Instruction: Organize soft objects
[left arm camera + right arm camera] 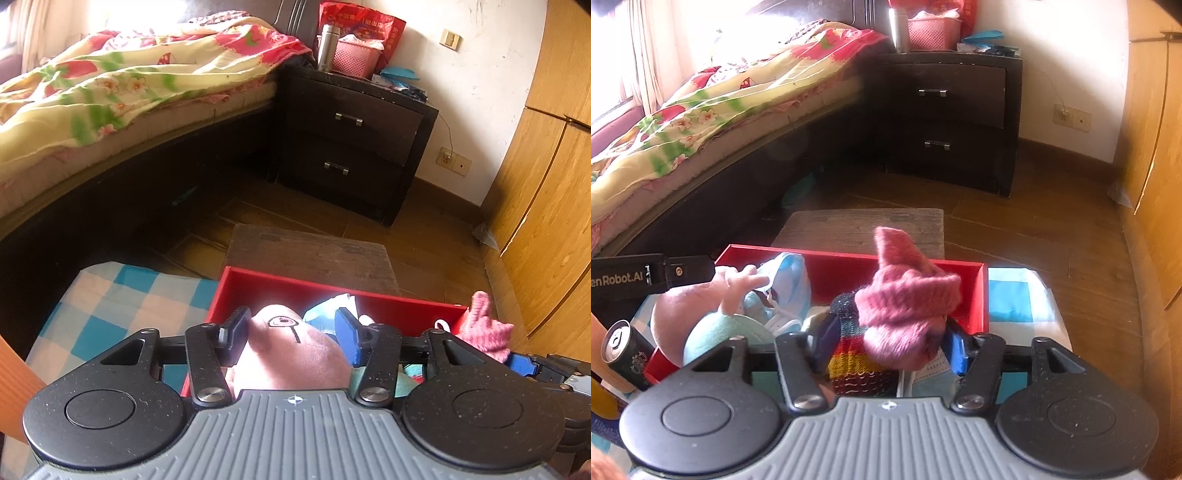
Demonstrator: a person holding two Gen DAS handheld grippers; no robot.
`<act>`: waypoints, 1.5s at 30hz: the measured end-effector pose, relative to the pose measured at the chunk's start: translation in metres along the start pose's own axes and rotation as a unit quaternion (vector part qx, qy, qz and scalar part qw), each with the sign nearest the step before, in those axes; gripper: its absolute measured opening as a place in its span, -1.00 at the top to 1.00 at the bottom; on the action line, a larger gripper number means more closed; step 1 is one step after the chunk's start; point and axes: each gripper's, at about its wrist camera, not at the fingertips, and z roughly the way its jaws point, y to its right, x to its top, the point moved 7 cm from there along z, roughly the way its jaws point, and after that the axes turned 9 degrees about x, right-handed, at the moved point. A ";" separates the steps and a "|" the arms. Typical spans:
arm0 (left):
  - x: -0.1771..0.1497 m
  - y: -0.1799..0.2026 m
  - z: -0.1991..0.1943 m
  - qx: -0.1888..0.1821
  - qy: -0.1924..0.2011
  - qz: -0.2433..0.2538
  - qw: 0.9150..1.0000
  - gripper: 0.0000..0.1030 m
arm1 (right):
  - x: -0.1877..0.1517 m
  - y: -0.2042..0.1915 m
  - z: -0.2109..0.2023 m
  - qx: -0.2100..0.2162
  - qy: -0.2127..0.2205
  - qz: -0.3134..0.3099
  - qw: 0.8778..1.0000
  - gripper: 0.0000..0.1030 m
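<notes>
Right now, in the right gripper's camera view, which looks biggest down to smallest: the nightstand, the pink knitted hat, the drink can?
1. Nightstand
2. Pink knitted hat, though nearness to the camera inflates it
3. Drink can, clearly smallest

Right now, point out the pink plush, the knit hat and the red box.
pink plush [291,354], left wrist view, on its face below the eye.
knit hat [908,302], right wrist view, on its rolled brim.
red box [280,291], left wrist view, on its far wall.

Left gripper [291,338]: grey ribbed body, crosshair mark, two black speckled round housings, silver screws, black linkages, blue-padded fingers [347,338]. Right gripper [890,343]: identically built; blue pads [957,350] are seen.
</notes>
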 end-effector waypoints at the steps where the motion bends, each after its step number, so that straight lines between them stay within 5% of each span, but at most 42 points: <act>1: 0.001 0.000 -0.002 -0.001 0.001 -0.002 1.000 0.03 | 0.001 0.000 -0.003 0.001 0.002 0.002 1.000 0.27; 19: 0.004 0.007 -0.017 -0.029 -0.003 0.003 1.000 0.00 | -0.002 0.025 -0.002 0.034 -0.037 0.064 0.997 0.14; 33: -0.016 0.012 -0.051 0.006 -0.007 0.032 0.999 -0.01 | -0.008 0.007 -0.053 0.030 -0.015 0.064 0.997 0.13; 45: -0.056 0.004 -0.080 0.015 -0.030 0.037 0.999 -0.11 | -0.045 0.001 -0.088 0.038 -0.017 0.078 0.996 0.12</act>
